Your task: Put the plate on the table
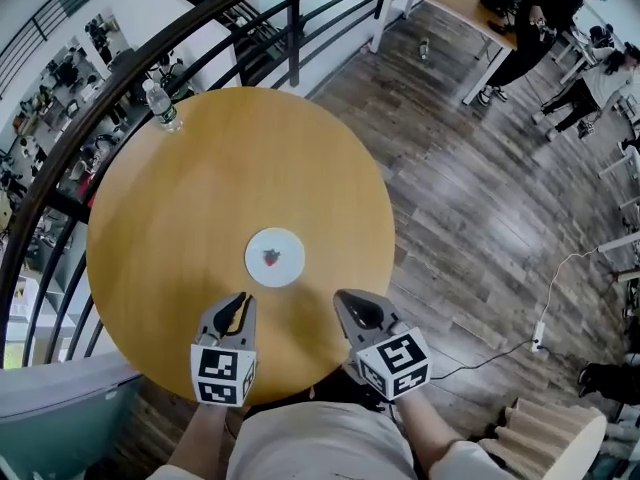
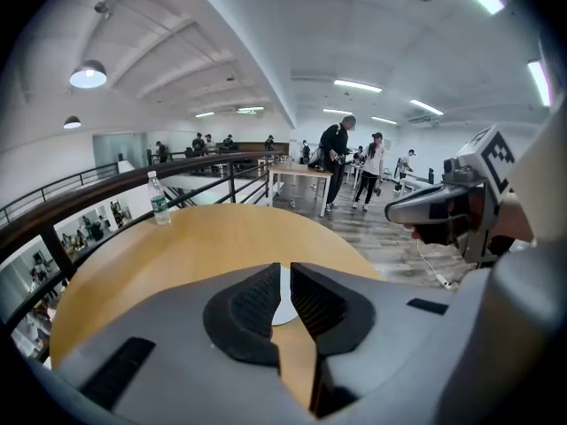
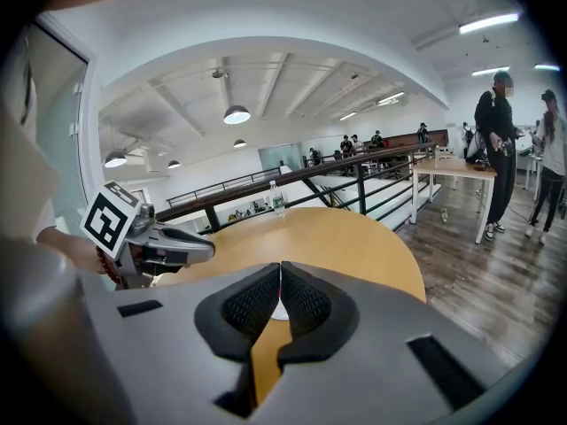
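apparently wooden floor (image 1: pixel 480 198), black railing (image 1: pixel 293 38)

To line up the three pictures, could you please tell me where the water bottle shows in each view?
Head view: the water bottle stands upper left, at the far edge of the round wooden table.
Left gripper view: the water bottle is left of centre, on the table's far left rim.
Right gripper view: the water bottle is near the centre, above the jaws.
Shared landmark: the round wooden table, seen in all three views.
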{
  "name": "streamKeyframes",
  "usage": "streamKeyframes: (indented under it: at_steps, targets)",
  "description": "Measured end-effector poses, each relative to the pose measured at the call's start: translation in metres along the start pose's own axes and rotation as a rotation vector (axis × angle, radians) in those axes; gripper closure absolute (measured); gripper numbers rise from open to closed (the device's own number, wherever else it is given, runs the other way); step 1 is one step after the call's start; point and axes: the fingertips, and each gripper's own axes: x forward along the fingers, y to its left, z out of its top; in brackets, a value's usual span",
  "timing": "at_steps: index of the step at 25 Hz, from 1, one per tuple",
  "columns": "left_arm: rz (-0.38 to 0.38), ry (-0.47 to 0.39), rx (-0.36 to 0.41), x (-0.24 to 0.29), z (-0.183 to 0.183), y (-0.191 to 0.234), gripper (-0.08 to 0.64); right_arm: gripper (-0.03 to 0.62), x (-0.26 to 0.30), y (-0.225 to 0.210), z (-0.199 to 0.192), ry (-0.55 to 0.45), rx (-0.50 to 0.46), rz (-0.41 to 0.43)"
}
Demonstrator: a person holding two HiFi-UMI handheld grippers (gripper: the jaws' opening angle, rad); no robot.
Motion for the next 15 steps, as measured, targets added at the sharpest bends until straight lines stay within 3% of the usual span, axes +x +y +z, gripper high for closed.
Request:
streamKeyframes:
  at_steps: [7, 15]
  targets:
    - [-0.041, -0.076, -0.118, -0.046, 0.004, -0.023, 0.535, 0.566, -0.021, 0.015, 0.018, -0.034, -0.023, 0.009]
    - [-0.011, -0.088, -0.095, -0.056, 0.013, -0.035, 0.537, 0.566, -0.036, 0.004, 0.027, -0.049, -0.020, 0.017]
